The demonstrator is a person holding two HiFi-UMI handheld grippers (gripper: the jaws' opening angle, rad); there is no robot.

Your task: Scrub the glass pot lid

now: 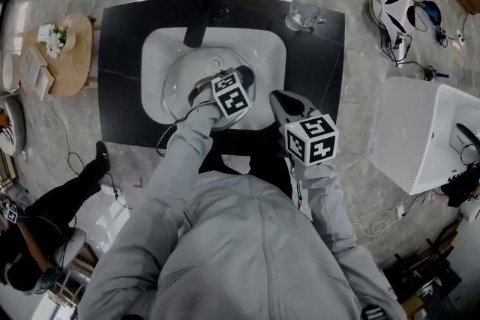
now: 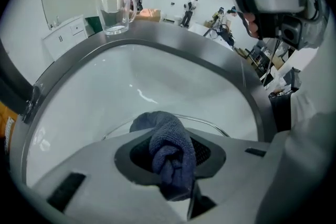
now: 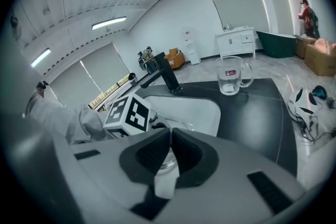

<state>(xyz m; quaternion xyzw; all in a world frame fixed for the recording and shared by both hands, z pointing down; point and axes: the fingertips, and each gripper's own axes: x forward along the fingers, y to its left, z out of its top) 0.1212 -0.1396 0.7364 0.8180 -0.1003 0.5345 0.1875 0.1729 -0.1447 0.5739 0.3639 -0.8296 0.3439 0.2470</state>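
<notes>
The glass pot lid (image 1: 186,83) lies in the white sink basin (image 1: 266,49); its metal rim (image 2: 211,124) shows just beyond my left jaws. My left gripper (image 1: 246,77) is down in the basin over the lid's right side. In the left gripper view the left gripper (image 2: 169,157) is shut on a bunched dark blue cloth (image 2: 167,139). My right gripper (image 1: 279,100) hovers over the black counter at the basin's front right corner and points toward the faucet. In its own view the right gripper (image 3: 169,147) is shut with nothing between its pads.
A black faucet (image 1: 201,7) stands behind the basin and a glass mug (image 1: 304,13) sits on the black counter (image 1: 322,71) at the back right. A round wooden side table (image 1: 64,52) is at the left, a white unit (image 1: 420,135) at the right, and cables lie on the floor.
</notes>
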